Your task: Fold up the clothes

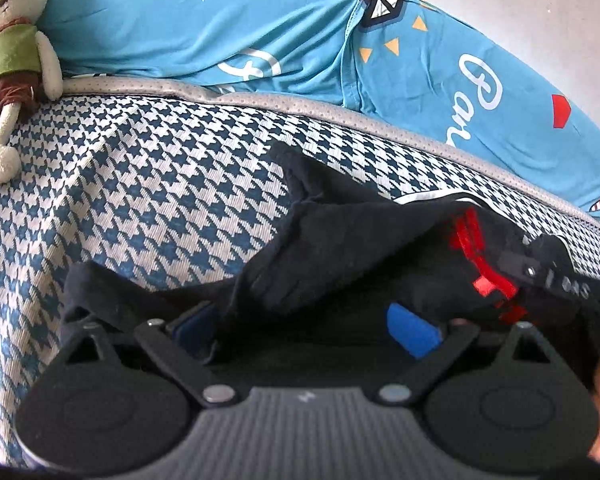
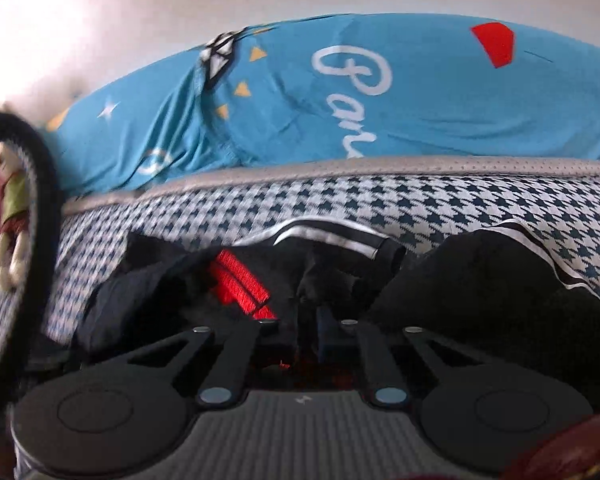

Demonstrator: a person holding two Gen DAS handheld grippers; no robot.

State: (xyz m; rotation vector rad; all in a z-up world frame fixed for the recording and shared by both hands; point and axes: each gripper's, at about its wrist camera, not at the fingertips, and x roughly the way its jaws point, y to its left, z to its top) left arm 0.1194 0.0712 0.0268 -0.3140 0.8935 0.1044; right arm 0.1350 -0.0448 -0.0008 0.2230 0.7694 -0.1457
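Black garment (image 1: 340, 248) lies bunched on the houndstooth bed (image 1: 140, 184), right ahead of both grippers. Left gripper (image 1: 306, 330): jaws wide, cloth draped between. Right gripper (image 2: 309, 320): narrow, pinching a fold. Judgement: close left on one edge only, lift evenly, keep the red patch (image 2: 240, 282) flat.
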